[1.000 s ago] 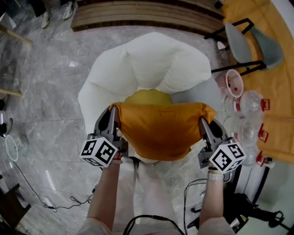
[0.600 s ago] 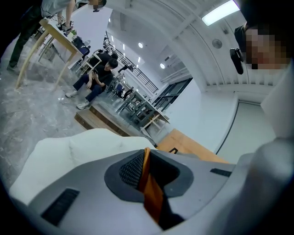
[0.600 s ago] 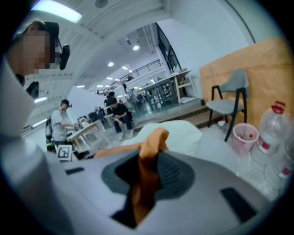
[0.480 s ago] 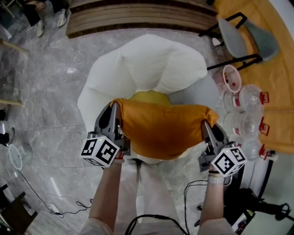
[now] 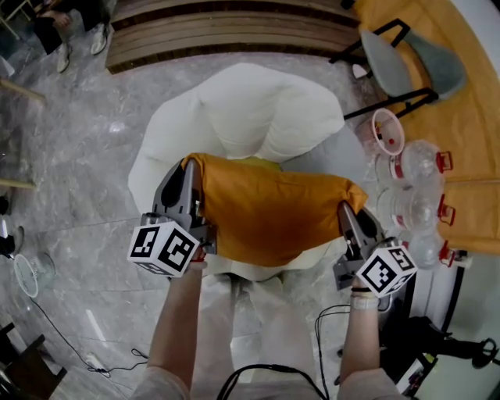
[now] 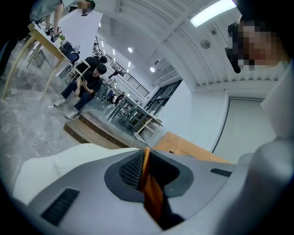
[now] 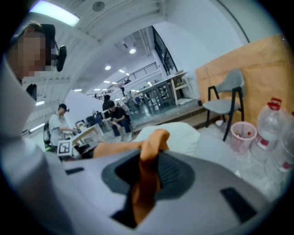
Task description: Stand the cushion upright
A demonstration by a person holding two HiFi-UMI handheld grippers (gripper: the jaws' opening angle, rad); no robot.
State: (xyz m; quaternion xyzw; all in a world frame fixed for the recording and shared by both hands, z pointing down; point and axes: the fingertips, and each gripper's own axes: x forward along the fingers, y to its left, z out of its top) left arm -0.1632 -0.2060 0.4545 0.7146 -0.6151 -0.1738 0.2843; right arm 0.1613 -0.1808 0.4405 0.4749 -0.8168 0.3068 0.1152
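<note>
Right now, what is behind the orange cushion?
A white beanbag chair, and a yellow-green strip just above the orange cushion. The cushion covers the rest of it.

Head view: the orange cushion (image 5: 269, 215) hides all but a sliver of a yellow object (image 5: 263, 162) and covers part of the white armchair (image 5: 258, 109); a seated person (image 5: 55, 19) is cut off by the top edge. Gripper views: the bodies of the left claw (image 6: 144, 172) and right claw (image 7: 147, 176) conceal the cushion except for a pinched orange strip.
</note>
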